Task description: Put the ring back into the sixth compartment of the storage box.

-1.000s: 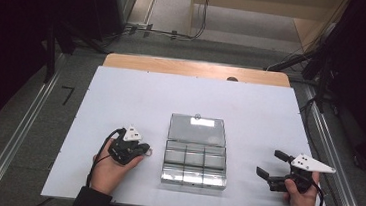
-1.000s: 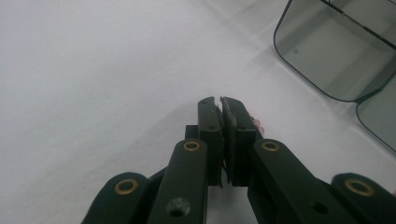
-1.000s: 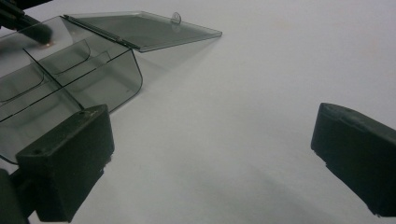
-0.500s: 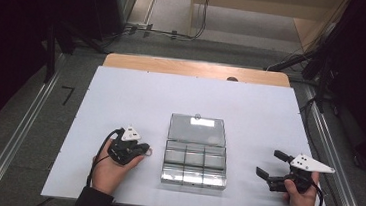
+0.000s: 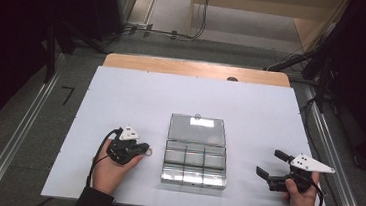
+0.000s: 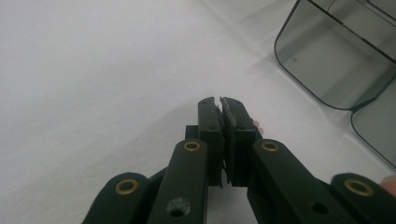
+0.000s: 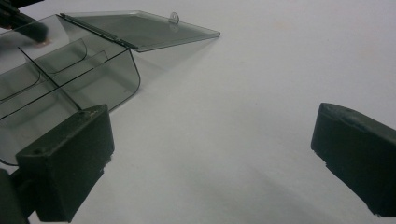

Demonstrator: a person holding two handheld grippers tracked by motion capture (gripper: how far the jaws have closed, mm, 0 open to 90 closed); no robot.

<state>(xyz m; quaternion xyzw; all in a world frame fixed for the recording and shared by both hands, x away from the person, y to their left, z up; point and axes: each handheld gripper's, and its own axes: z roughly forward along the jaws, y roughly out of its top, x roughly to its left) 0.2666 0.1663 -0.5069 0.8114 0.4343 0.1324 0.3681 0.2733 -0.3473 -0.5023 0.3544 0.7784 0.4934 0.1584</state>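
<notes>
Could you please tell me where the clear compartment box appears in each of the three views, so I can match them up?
High view: the clear compartment box sits centre, between both grippers, lid open away from the person.
Left gripper view: upper right corner.
Right gripper view: upper left.
Shared landmark: the open lid.

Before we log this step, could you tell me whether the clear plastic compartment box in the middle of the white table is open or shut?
Open. The clear plastic compartment box has its hinged lid folded back flat on the white table, leaving the divided compartments uncovered.
</notes>
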